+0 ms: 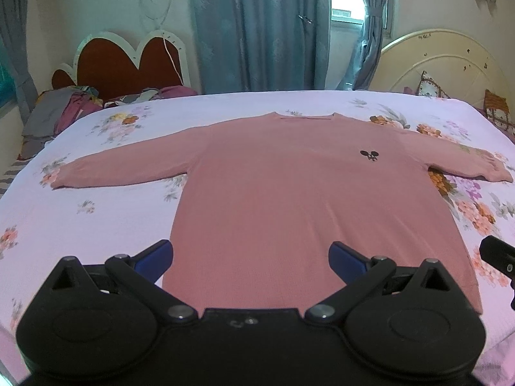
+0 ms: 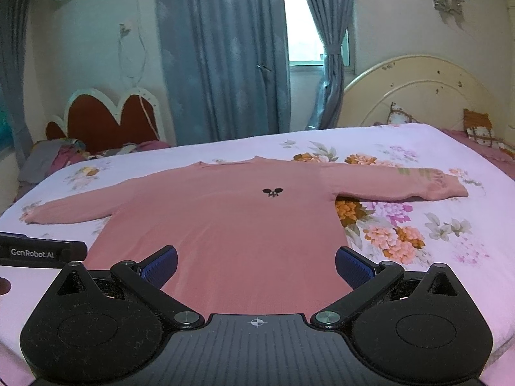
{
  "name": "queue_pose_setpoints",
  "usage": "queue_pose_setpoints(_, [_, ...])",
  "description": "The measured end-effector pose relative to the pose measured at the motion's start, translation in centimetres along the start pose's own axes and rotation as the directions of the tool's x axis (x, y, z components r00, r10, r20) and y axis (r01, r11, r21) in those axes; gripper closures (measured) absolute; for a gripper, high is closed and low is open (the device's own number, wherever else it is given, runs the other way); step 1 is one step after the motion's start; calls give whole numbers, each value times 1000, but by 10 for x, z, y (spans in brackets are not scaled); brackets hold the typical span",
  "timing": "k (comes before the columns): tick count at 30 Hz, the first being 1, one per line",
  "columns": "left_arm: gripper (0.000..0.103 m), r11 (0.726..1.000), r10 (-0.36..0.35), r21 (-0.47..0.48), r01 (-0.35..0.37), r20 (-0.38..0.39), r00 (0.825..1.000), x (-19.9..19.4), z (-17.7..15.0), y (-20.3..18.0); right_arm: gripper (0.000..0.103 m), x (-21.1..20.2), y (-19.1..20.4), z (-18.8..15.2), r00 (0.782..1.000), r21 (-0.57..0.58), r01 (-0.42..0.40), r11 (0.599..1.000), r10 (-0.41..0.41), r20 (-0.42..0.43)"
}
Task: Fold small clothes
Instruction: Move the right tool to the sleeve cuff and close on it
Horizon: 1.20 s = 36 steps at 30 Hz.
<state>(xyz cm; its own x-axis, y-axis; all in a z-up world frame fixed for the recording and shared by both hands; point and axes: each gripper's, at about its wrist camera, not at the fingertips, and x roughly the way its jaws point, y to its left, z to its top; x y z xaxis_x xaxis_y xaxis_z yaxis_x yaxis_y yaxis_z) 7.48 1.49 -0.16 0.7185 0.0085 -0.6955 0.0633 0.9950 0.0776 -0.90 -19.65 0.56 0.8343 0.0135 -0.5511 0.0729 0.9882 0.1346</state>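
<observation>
A pink long-sleeved sweater point(image 1: 289, 186) lies flat and face up on the bed, both sleeves spread out sideways, neck towards the far side. It has a small black emblem point(image 1: 368, 155) on the chest. It also shows in the right wrist view point(image 2: 231, 218). My left gripper point(image 1: 251, 257) is open and empty, above the sweater's near hem. My right gripper point(image 2: 256, 265) is open and empty, also above the near hem. The right gripper's body point(image 1: 499, 255) shows at the right edge of the left wrist view, and the left gripper's body point(image 2: 42, 251) at the left edge of the right wrist view.
The bed has a pale floral sheet point(image 1: 112, 218). A cream headboard point(image 1: 444, 61) with pillows point(image 1: 495, 109) is at the right. A second bed with a red headboard point(image 1: 128, 64) and piled clothes point(image 1: 64, 109) stands at the far left. Blue curtains point(image 1: 257, 29) hang behind.
</observation>
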Motion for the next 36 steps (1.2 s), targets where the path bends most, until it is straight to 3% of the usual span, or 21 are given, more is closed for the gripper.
queue_pose_setpoints(21, [0, 997, -61, 50, 63, -39, 997, 109, 70, 21, 0, 99, -1, 45, 979, 64, 200, 978, -198, -37])
queue_pose_setpoints(29, [0, 999, -45, 20, 46, -54, 998, 143, 86, 2, 0, 130, -48, 56, 973, 79, 227, 971, -223, -52])
queue_pose_setpoints(36, [0, 1000, -4, -7, 3, -58, 998, 173, 96, -28, 0, 171, -120, 67, 968, 112, 247, 962, -240, -75])
